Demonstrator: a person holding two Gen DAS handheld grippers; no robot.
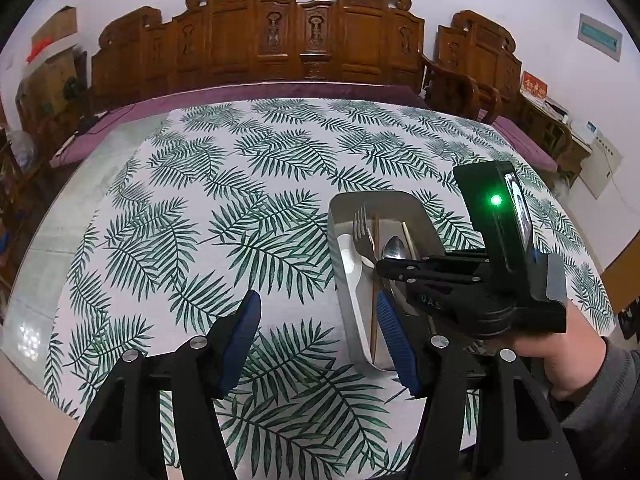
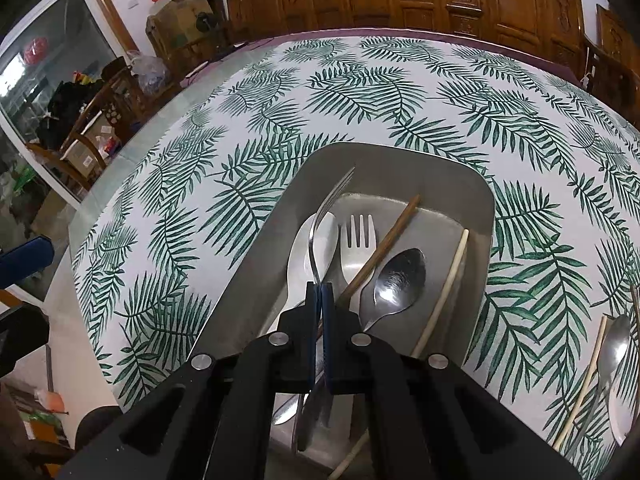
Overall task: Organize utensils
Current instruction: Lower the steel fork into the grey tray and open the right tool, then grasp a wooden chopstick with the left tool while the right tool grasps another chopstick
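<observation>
A metal tray (image 2: 460,184) sits on the leaf-print tablecloth and holds a white spoon (image 2: 298,256), a flat fork (image 2: 360,236), a steel spoon (image 2: 400,276), a brown chopstick (image 2: 394,236) and a pale chopstick (image 2: 450,276). My right gripper (image 2: 320,292) is shut on a second fork (image 2: 332,196), held edge-up over the tray. In the left wrist view the tray (image 1: 340,208) lies right of centre with the right gripper (image 1: 380,268) over it. My left gripper (image 1: 316,320) is open and empty, hovering by the tray's near left side.
On the cloth right of the tray lie another steel spoon (image 2: 614,344), a pale chopstick (image 2: 588,376) and more utensils at the frame edge. Carved wooden chairs (image 1: 300,36) line the far side of the table. Bare glass table edge (image 1: 48,248) runs along the left.
</observation>
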